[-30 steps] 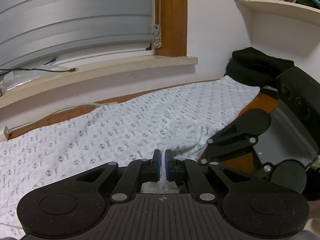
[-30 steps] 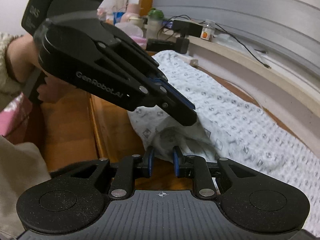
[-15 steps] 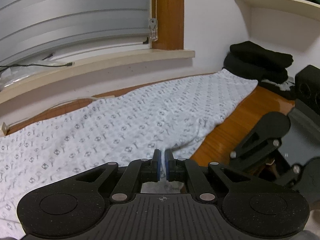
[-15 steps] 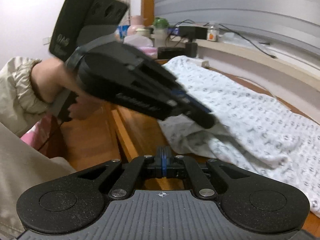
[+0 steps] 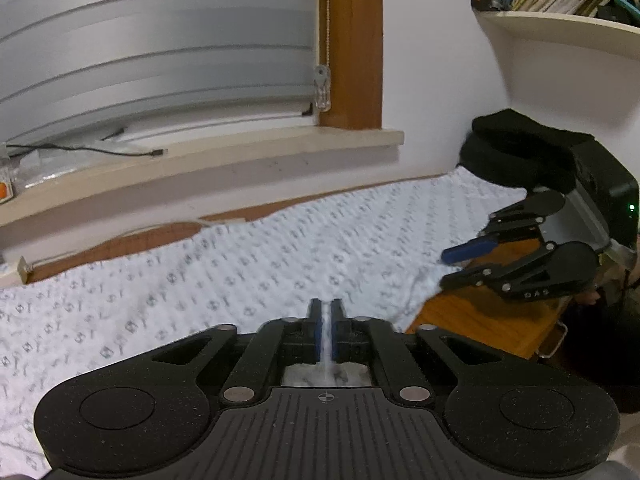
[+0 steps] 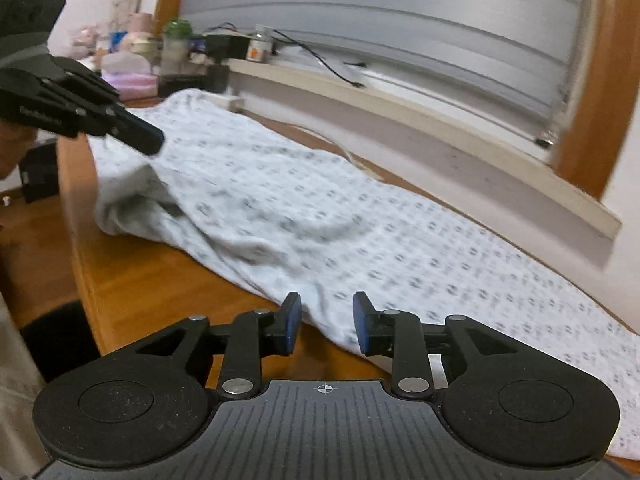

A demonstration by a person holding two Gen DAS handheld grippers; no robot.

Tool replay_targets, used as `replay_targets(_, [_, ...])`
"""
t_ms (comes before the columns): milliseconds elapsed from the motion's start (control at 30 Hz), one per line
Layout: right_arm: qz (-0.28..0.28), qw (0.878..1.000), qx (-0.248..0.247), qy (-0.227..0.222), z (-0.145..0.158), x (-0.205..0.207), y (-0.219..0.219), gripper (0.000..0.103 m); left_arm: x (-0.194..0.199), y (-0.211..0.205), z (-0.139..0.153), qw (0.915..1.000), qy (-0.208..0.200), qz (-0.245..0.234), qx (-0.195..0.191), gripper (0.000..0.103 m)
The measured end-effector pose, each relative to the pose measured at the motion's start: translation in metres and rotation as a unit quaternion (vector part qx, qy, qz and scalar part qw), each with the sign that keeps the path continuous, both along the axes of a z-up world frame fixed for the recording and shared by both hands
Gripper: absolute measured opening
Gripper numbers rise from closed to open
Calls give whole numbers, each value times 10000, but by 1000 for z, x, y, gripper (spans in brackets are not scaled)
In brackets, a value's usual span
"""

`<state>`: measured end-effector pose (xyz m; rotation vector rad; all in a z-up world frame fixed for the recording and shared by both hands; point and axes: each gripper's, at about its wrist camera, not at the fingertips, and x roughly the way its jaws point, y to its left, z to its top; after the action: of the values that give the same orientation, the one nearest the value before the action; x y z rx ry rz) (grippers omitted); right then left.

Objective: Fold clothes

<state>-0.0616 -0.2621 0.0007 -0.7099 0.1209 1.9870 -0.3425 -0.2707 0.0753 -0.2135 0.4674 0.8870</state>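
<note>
A white patterned garment (image 5: 280, 256) lies spread along a wooden table (image 5: 488, 316). My left gripper (image 5: 326, 320) is shut on its near edge, a thin fold of cloth pinched between the blue pads. In the right wrist view the left gripper (image 6: 154, 144) holds that corner lifted above the garment (image 6: 320, 216). My right gripper (image 6: 326, 322) hovers at the garment's near edge with its jaws opening; the hem lies between the pads, which do not press on it. From the left wrist view the right gripper (image 5: 446, 270) is off to the right, over the table edge.
Black folded clothes (image 5: 520, 148) are stacked at the table's far right end, under a bookshelf (image 5: 560, 20). A window sill (image 5: 200, 160) with a cable runs behind the table. Bottles and boxes (image 6: 176, 56) crowd the sill's left end. The table's front edge (image 6: 92, 280) is close by.
My right gripper moved away from the left one, rightward along the garment's near edge; it shut, then opened. The left gripper has kept its pinch and hardly moved.
</note>
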Motion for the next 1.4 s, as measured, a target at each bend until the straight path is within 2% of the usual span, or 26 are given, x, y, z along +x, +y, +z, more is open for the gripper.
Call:
replay_targets(200, [141, 9997, -29, -193, -4, -2, 2, 33, 3, 0, -9, 9998, 48, -124, -165, 1])
replay_targets(267, [112, 9997, -1, -239, -6, -4, 5, 25, 3, -2, -13, 9996, 46, -195, -222, 12])
replay_targets(300, [89, 9997, 9, -218, -5, -3, 7, 17, 4, -3, -15, 9995, 58, -204, -215, 22])
replay_targets(333, [61, 9998, 27, -198, -4, -2, 8, 2, 4, -5, -16, 9996, 79, -207, -196, 33])
replay_targets(400, [-83, 9995, 248, -165, 2, 0, 8, 2, 6, -7, -18, 9996, 118, -216, -159, 47])
replay_targets(433, [-152, 9992, 363, -71, 8, 4, 9, 2, 7, -7, -18, 9995, 132, -227, -146, 50])
replay_targets(567, [-303, 9976, 597, 157, 26, 11, 13, 2, 16, -7, -24, 9988, 357, -281, -156, 48])
replay_targets(767, [-288, 9976, 629, 22, 26, 7, 19, 2, 22, -6, -36, 9971, 648, -338, -227, 47])
replay_targets(867, [-274, 9981, 557, 7, 21, 8, 20, 2, 21, -5, -39, 9967, 705, -317, -253, 35])
replay_targets(900, [-247, 9985, 487, -13, 19, 9, 20, 2, 19, -4, -39, 9966, 727, -291, -258, 20])
replay_targets(933, [-223, 9989, 419, -33, 16, 10, 20, 2, 18, -4, -39, 9965, 749, -264, -263, 12])
replay_targets(1133, [-297, 9991, 287, -122, 2, 21, 7, 2, -1, -13, -26, 9982, 524, -208, -195, 3])
replay_targets(1300, [-497, 9985, 244, 6, -1, 39, -5, 2, -9, -19, -23, 9981, 493, -196, -310, 4])
replay_targets(1400, [-780, 9967, 203, 135, -2, 58, -10, 4, -10, -17, -19, 9985, 451, -151, -288, 8])
